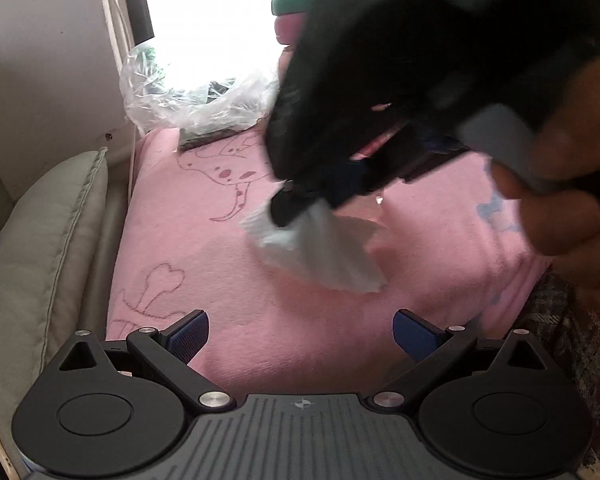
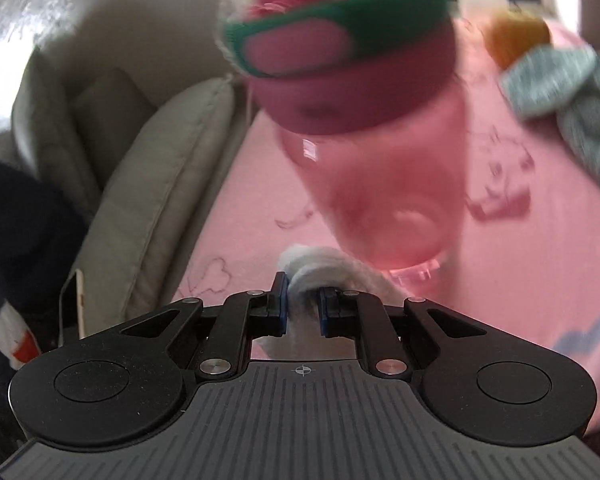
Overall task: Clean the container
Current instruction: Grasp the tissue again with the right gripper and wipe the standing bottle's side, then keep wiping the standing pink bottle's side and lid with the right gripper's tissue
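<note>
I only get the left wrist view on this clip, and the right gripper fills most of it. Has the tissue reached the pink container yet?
Observer: In the right wrist view the pink container lies just ahead of the white tissue clamped in the right gripper. Blur hides whether they touch.
Operator: Is the lid on?
Observer: Yes. A dark pink cap with a green band sits on its far end, and the round base faces the camera.
Operator: Anything else near it?
Observer: A grey cloth lies on the pink blanket, to the container's right.
</note>
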### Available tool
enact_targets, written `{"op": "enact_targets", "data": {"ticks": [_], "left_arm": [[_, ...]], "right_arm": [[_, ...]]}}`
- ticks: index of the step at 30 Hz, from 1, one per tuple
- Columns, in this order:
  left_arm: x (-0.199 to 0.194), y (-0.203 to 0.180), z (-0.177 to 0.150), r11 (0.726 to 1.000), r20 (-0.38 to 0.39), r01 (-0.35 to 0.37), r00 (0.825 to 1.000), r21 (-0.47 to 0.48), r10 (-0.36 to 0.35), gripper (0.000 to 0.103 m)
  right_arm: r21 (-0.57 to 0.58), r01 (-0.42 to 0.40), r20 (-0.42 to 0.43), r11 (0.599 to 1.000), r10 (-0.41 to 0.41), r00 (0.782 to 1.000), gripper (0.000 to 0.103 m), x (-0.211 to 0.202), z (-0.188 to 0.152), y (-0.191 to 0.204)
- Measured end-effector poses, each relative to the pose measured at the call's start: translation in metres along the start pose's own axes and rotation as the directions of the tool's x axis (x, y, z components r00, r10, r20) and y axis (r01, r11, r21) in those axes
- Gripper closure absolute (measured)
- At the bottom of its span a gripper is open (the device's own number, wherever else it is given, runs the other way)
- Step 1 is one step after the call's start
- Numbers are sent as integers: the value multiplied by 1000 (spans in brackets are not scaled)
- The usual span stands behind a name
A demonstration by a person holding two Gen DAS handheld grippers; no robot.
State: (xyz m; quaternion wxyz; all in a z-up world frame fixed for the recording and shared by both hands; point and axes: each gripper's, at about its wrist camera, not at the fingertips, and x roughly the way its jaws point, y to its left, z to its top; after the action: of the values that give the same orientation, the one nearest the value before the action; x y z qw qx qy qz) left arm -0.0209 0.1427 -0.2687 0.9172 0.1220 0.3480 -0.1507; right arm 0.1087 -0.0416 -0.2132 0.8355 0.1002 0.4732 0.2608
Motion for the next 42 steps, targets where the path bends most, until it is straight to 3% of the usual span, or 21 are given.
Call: {"op": "enact_targets", "data": {"ticks": [6, 11, 13, 17, 19, 21, 23, 24, 26, 28, 31, 33, 35, 39, 40, 42], "left_arm": [[0, -4, 2, 1000, 7, 19, 1000, 8, -19, 4], [-5, -11, 6, 999, 30, 52, 998, 15, -52, 4], [-6, -12, 9, 998, 43, 65, 997, 16, -66, 4], [-3, -18, 12, 997, 37, 68, 997, 35, -69, 4], [-2, -21, 11, 997, 27, 67, 997, 44, -68, 4], [-1, -22, 11, 997, 19, 63, 998, 52, -64, 4], [0, -21, 11, 997, 15, 57, 998, 55, -58, 4], [0, -21, 11, 997, 14, 53, 998, 54, -54, 4], [0, -19, 10, 998, 10, 45, 999, 53, -46, 4], [1, -18, 10, 998, 6, 39, 999, 50, -39, 4], [1, -18, 10, 998, 4, 40, 999, 48, -41, 4], [1, -18, 9, 998, 6, 43, 999, 50, -43, 4], [0, -17, 9, 998, 10, 44, 999, 52, -45, 4], [-1, -17, 9, 998, 14, 43, 999, 49, -44, 4], [-2, -18, 9, 998, 17, 43, 999, 49, -43, 4], [-4, -19, 9, 998, 22, 44, 999, 50, -45, 4]], "right_arm": [[2, -46, 87, 999, 46, 995, 88, -63, 11, -7], [-52, 59, 217, 997, -47, 975, 86, -104, 16, -10], [-22, 52, 284, 998, -44, 958, 85, -114, 21, -21], [105, -140, 380, 984, 91, 921, 85, -113, 40, -57], [221, -267, 381, 938, 169, 909, 85, -95, 50, -80], [357, -360, 353, 862, 232, 906, 85, -69, 55, -104], [476, -404, 312, 781, 280, 908, 85, -40, 56, -125], [516, -393, 287, 761, 278, 917, 85, -27, 54, -131], [557, -345, 229, 756, 259, 938, 84, -6, 49, -137], [553, -297, 184, 779, 233, 955, 81, 7, 45, -137], [521, -245, 141, 817, 201, 969, 81, 15, 43, -134], [520, -235, 129, 821, 196, 972, 81, 13, 44, -133], [531, -287, 170, 797, 232, 958, 81, 8, 49, -137], [511, -473, 321, 718, 351, 880, 81, -21, 62, -136], [508, -486, 331, 711, 359, 873, 81, -25, 64, -134], [507, -462, 314, 728, 343, 885, 81, -23, 61, -132]]}}
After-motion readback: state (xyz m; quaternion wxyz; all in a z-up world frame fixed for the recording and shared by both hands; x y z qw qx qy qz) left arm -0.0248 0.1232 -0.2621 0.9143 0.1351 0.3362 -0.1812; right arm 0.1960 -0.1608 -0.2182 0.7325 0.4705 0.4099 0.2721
